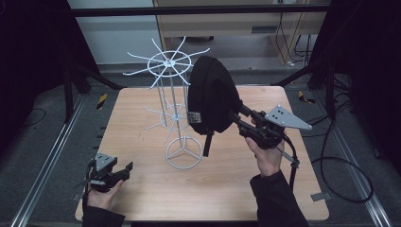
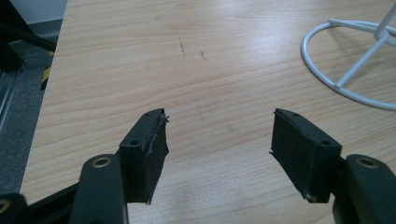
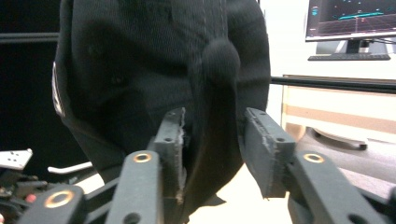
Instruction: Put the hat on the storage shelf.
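Beside the white wire rack (image 1: 172,106), on its right as the high view shows it, hangs a black cap (image 1: 211,94). The rack serves as landmark throughout: a ring base resting on the wooden table (image 1: 142,189), thin uprights, and a spoked wheel of hook arms at the top. The cap sits against the right-hand arms of that wheel; whether it rests on a hook cannot be told. Its long axis runs close to vertical, the crown's rounded end up near the top wheel and the lower edge down toward the rack's middle tier. A dark strap (image 1: 207,144) dangles from that lower edge toward the ring base, and a small label (image 1: 193,117) faces the camera.

Right of the rack, beyond the cap, the right gripper (image 1: 236,118) points leftward at the cap's lower right side. In the right gripper view its jaws stand partly apart with a fold of cap fabric (image 3: 205,140) between them; the left pad (image 3: 172,140) lies against the cloth, while the other pad stands just off it, so the grip is loose rather than clamped.

Well apart from the rack, at the table's near left corner, the left gripper (image 1: 126,170) rests low over the wood. Its jaws are spread wide, bare tabletop between them; the ring base (image 2: 345,88) lies ahead to their right.
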`<state>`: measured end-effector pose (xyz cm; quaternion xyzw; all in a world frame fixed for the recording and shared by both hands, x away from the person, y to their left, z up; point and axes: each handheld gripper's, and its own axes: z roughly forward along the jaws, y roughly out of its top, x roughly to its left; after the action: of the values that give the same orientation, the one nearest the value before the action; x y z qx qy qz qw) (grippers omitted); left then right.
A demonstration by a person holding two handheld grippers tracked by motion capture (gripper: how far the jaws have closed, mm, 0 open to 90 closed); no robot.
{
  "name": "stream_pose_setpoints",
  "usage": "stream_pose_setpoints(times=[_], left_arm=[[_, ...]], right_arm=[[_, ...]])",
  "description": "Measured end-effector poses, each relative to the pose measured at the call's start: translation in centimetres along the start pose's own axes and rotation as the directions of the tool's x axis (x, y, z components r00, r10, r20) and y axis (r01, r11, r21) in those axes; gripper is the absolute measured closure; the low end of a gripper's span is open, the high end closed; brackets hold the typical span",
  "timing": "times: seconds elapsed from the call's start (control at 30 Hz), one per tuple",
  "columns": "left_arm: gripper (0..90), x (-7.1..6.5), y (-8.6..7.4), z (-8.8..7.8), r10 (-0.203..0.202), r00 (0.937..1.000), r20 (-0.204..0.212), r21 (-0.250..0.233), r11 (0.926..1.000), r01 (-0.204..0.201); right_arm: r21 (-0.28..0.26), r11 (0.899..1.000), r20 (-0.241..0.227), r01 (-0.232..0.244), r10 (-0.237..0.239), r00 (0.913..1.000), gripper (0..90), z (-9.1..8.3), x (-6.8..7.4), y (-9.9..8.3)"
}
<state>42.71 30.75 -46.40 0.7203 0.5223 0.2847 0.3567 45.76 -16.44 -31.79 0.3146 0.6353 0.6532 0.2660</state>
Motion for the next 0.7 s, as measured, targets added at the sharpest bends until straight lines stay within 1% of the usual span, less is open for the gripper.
stream_pose_setpoints(times=[0.07, 0.1, 0.13, 0.2, 0.27, 0.3, 0.33, 0.37, 0.4, 0.43, 0.47, 0.57, 0.6, 0.63, 0.67, 0.7], left_arm=[[35.3, 0.0, 0.0, 0.0, 0.000, 1.0000, 0.000, 0.002, 1.0000, 0.000], [35.2, 0.0, 0.0, 0.0, 0.002, 1.0000, 0.000, 0.003, 1.0000, -0.002], [35.1, 0.0, 0.0, 0.0, 0.002, 1.0000, 0.000, 0.003, 1.0000, -0.002], [35.1, 0.0, 0.0, 0.1, 0.001, 1.0000, -0.001, 0.006, 1.0000, -0.001], [34.9, -0.1, 0.0, 0.1, 0.003, 1.0000, -0.001, 0.006, 1.0000, -0.003], [34.8, -0.1, 0.0, 0.2, 0.003, 1.0000, -0.001, 0.007, 1.0000, -0.003], [34.8, -0.1, 0.0, 0.2, 0.002, 1.0000, -0.002, 0.007, 1.0000, -0.002], [34.5, 0.0, -0.1, 0.2, 0.001, 1.0000, -0.001, 0.008, 1.0000, -0.001], [34.3, 0.0, -0.1, 0.2, 0.001, 1.0000, -0.001, 0.008, 1.0000, -0.001], [34.0, 0.0, -0.1, 0.3, 0.001, 1.0000, -0.002, 0.007, 1.0000, -0.001], [34.0, 0.0, -0.1, 0.3, 0.003, 1.0000, -0.002, 0.007, 1.0000, -0.003], [32.7, 0.0, -0.1, 0.4, 0.003, 1.0000, 0.000, 0.006, 1.0000, -0.003], [32.2, 0.0, -0.1, 0.4, 0.004, 1.0000, 0.000, 0.006, 1.0000, -0.004], [31.6, 0.0, -0.2, 0.4, 0.004, 1.0000, 0.003, 0.006, 1.0000, -0.004], [31.1, 0.0, -0.2, 0.4, 0.004, 1.0000, 0.003, 0.006, 1.0000, -0.004], [30.6, 0.0, -0.2, 0.5, 0.007, 0.9999, 0.008, 0.005, 1.0000, -0.007]], right_arm=[[0.009, 1.000, 0.010, 0.000, 0.000, 0.9999, 50.5, -0.6, -0.3, -0.2], [0.016, 1.000, 0.029, 0.011, -0.011, 0.9995, 45.2, -1.3, -0.7, -0.6], [0.016, 1.000, 0.029, 0.011, -0.011, 0.9995, 45.2, -1.3, -0.7, -0.6], [0.027, 1.000, 0.049, 0.013, -0.014, 0.9987, 41.3, -1.9, -1.1, -1.0], [0.048, 0.999, 0.067, 0.016, -0.019, 0.9976, 37.3, -2.7, -1.7, -1.7], [0.063, 0.998, 0.085, 0.013, -0.018, 0.9962, 34.6, -3.4, -2.3, -2.5], [0.063, 0.998, 0.085, 0.013, -0.018, 0.9962, 34.6, -3.4, -2.3, -2.5], [0.084, 0.996, 0.105, 0.012, -0.021, 0.9943, 32.1, -4.0, -3.0, -3.5], [0.084, 0.996, 0.105, 0.012, -0.021, 0.9943, 32.1, -4.0, -3.0, -3.5], [0.116, 0.993, 0.129, 0.000, -0.015, 0.9916, 29.3, -4.4, -3.7, -4.7], [0.116, 0.993, 0.129, 0.000, -0.015, 0.9916, 29.3, -4.4, -3.7, -4.7], [0.167, 0.986, 0.161, -0.018, -0.009, 0.9868, 24.6, -4.7, -4.8, -6.7], [0.192, 0.981, 0.181, -0.030, -0.005, 0.9834, 23.5, -4.8, -5.3, -7.7], [0.241, 0.970, 0.210, -0.035, -0.017, 0.9775, 20.9, -4.8, -6.2, -9.1], [0.241, 0.970, 0.210, -0.035, -0.017, 0.9775, 20.9, -4.8, -6.2, -9.1], [0.271, 0.961, 0.239, -0.060, -0.007, 0.9709, 20.4, -5.0, -7.1, -10.5]])
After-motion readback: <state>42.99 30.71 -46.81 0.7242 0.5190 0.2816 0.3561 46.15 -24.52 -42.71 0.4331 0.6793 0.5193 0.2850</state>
